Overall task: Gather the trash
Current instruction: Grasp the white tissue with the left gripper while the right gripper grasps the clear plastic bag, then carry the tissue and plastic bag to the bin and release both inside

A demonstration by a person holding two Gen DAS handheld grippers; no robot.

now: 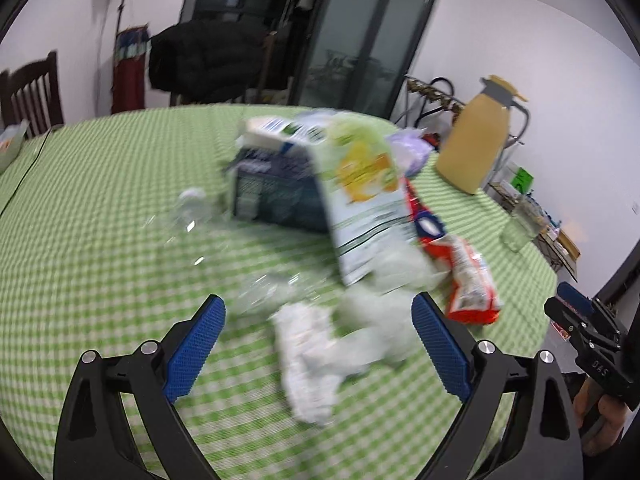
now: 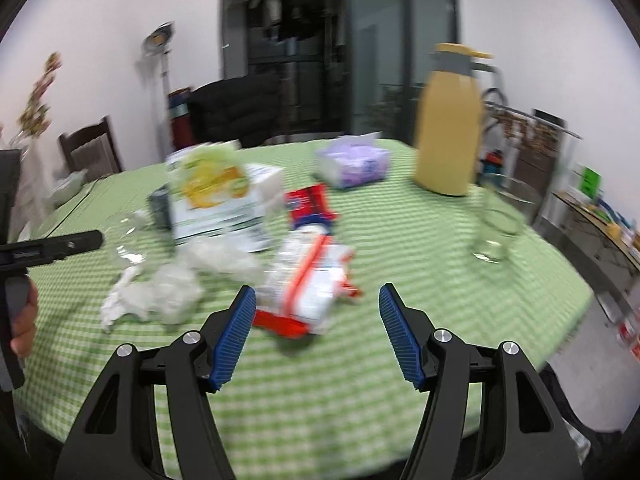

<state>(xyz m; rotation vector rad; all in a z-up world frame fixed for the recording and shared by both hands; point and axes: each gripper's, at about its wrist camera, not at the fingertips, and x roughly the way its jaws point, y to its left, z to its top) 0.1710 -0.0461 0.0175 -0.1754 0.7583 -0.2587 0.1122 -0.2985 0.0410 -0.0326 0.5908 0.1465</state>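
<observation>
Green check tablecloth (image 1: 100, 216) w/ crumpled tissue (image 1: 312, 364), both tools empty

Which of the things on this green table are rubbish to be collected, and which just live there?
Looks like rubbish: crumpled tissue, red snack wrapper, green-and-yellow packet, clear plastic bottle.

Probably staying: yellow thermos jug, empty glass, purple tissue pack.

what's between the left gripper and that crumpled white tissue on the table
Nothing visible. The left gripper is open with the crumpled white tissue directly ahead between its fingers, on bare green checked tablecloth.
</observation>
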